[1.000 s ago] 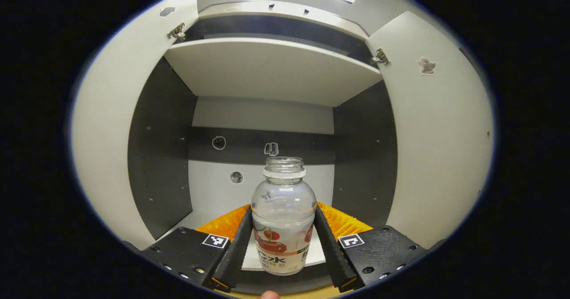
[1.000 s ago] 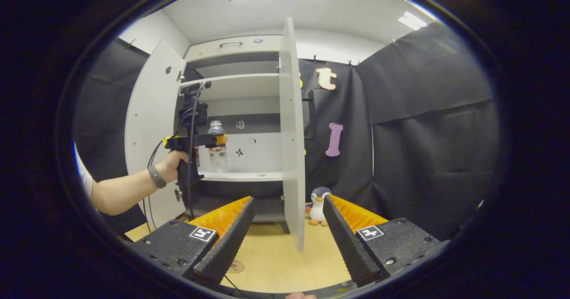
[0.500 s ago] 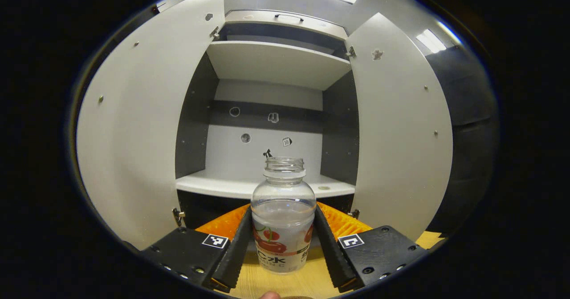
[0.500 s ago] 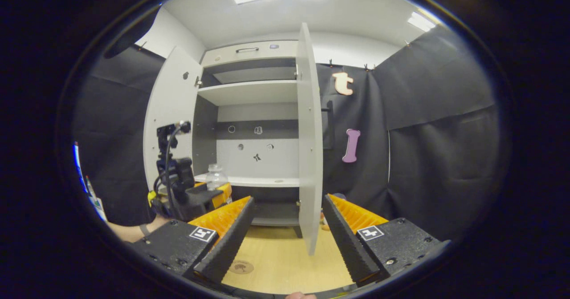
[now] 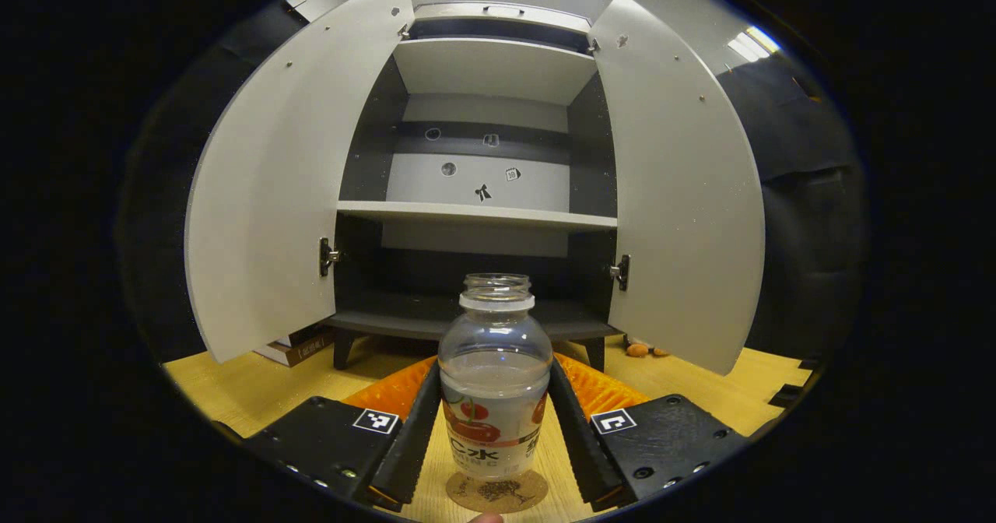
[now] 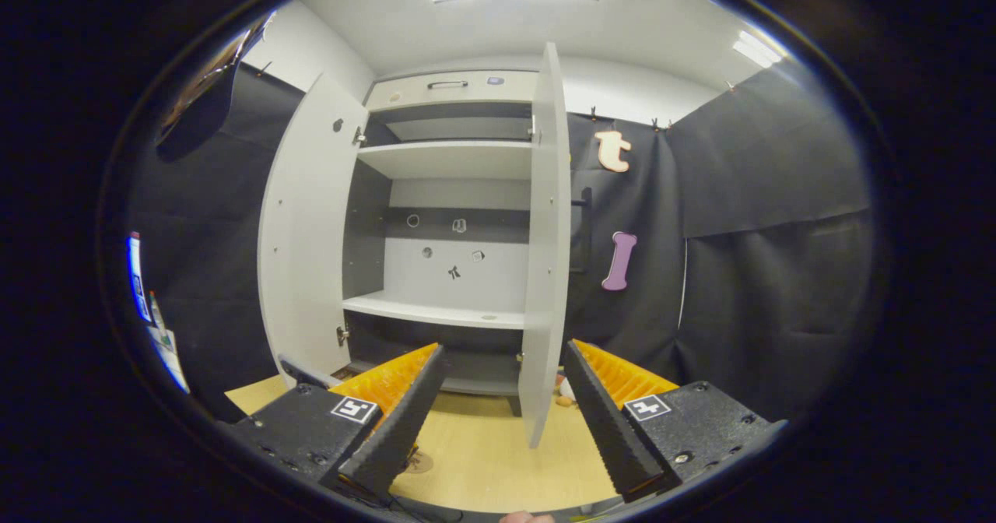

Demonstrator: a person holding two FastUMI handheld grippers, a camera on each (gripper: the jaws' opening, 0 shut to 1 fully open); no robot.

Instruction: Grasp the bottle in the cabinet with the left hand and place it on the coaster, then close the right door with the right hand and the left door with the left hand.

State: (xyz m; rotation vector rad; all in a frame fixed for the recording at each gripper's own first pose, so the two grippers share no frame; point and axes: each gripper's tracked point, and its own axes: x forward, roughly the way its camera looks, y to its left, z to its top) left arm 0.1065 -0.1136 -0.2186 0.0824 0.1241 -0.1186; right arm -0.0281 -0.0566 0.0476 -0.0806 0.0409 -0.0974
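A clear capless bottle [image 5: 496,383] with a cherry label stands upright between the fingers of my left gripper [image 5: 496,437], which is shut on it. Its base sits at a round cork coaster [image 5: 498,492] on the wooden table; whether it rests on it or hovers just above, I cannot tell. Beyond it, the cabinet [image 5: 482,157] stands with its left door [image 5: 272,188] and right door [image 5: 677,196] swung wide. My right gripper [image 6: 498,422] is open with nothing between its fingers, facing the right door's edge [image 6: 545,274]. The coaster [image 6: 419,462] peeks out beside its left finger.
The cabinet's white shelf [image 5: 475,213] is bare. A cardboard box [image 5: 296,345] lies on the floor by the left door. A small toy [image 5: 642,349] sits low by the right door's foot. The wooden table [image 6: 482,461] stretches in front of both grippers.
My left gripper has drawn the bottle out of the cabinet and lowered it to the coaster on the table. The right gripper shifted slightly; the left hand has dropped out of its view.
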